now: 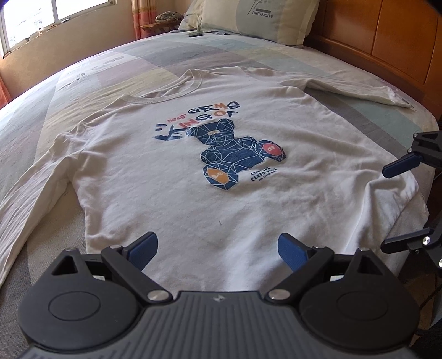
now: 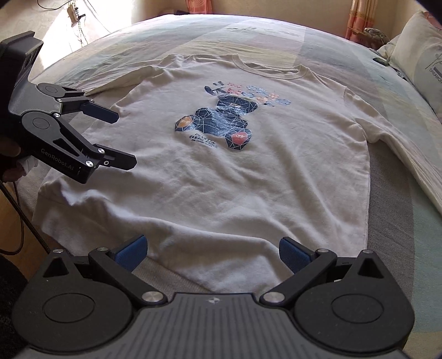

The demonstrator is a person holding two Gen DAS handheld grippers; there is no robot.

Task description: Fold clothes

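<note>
A white long-sleeved shirt (image 1: 193,171) lies flat, print up, on the bed (image 1: 83,82), collar toward the top of frame. Both the left gripper (image 1: 218,248) and right gripper (image 2: 211,254) hover wide open and empty over its near hem.

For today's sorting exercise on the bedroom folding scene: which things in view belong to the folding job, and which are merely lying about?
Belonging to the job:
- white long-sleeved shirt with a blue bear print, spread flat on the bed
- left gripper, open
- right gripper, open

Lying about:
- pillow at the head of the bed
- small dark object beside the pillow
- wooden headboard
</note>
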